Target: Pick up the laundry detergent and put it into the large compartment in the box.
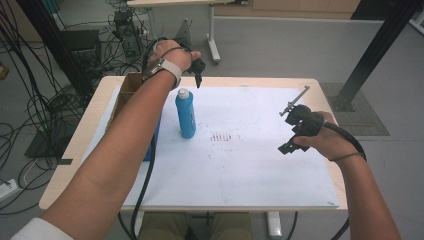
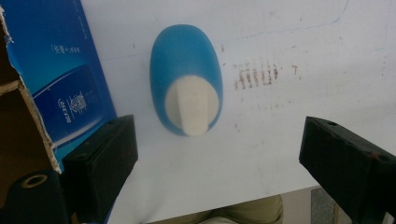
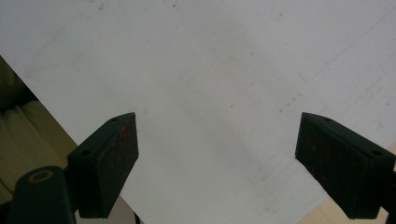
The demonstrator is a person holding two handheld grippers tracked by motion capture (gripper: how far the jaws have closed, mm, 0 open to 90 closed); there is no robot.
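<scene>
A blue bottle (image 1: pixel 185 114) with a white cap stands upright on the white sheet (image 1: pixel 250 170), left of centre. My left gripper (image 1: pixel 198 71) hangs above and just behind it, pointing down. In the left gripper view the bottle (image 2: pixel 186 84) shows from above, ahead of the open left gripper (image 2: pixel 219 140) with nothing between its jaws. My right gripper (image 1: pixel 295 131) hovers over the sheet's right part. In the right gripper view, the right gripper (image 3: pixel 217 135) is wide open over bare sheet (image 3: pixel 210 70).
An open cardboard box with a blue side (image 1: pixel 131 95) stands at the table's left, close beside the bottle; its blue side (image 2: pixel 60 70) is left of the bottle. Brown smudges (image 1: pixel 220 136) mark the sheet's middle. Cables and equipment lie on the floor beyond the table's left.
</scene>
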